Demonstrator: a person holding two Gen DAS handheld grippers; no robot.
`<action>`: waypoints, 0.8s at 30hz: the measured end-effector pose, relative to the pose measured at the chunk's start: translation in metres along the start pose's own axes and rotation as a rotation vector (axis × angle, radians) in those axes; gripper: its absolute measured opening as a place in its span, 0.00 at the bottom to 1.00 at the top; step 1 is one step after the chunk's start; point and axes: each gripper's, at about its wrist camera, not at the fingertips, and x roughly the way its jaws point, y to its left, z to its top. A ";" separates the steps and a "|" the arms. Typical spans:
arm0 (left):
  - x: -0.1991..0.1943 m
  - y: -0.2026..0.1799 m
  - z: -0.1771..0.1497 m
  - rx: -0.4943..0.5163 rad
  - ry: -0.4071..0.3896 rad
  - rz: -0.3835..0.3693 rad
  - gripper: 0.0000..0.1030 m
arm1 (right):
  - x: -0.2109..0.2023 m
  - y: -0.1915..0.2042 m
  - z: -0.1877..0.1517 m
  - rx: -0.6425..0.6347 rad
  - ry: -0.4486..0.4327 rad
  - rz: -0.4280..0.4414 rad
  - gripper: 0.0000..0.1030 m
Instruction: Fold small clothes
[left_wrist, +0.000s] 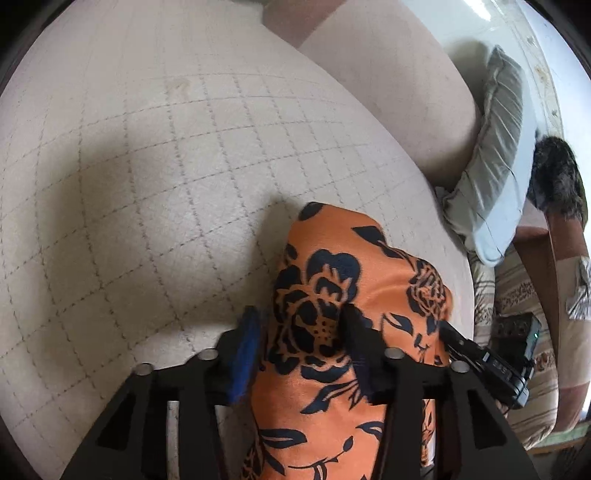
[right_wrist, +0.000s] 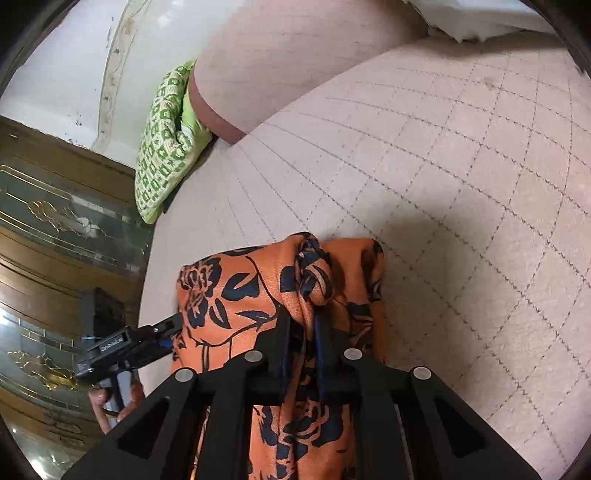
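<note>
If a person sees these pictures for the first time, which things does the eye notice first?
The orange garment with dark flowers dominates, lying bunched on the pale checked cover. The right gripper pinches a fold of it. A green patterned cushion leans at the cover's far left edge.

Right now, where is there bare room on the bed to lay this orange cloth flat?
The checked cover lies bare ahead of both hand-held grippers, from the orange cloth up to the pink headboard. Crowded only at the sides: grey pillow on one edge, green pillow on the other.
</note>
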 end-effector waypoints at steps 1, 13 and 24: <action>-0.003 0.000 -0.001 -0.008 -0.005 0.001 0.51 | -0.005 0.004 0.000 -0.008 -0.001 0.000 0.20; -0.061 -0.046 -0.126 0.292 -0.122 0.313 0.50 | -0.071 0.020 -0.104 -0.060 -0.110 -0.105 0.58; -0.087 -0.011 -0.192 0.198 -0.157 0.151 0.22 | -0.063 0.015 -0.174 -0.050 -0.058 -0.183 0.15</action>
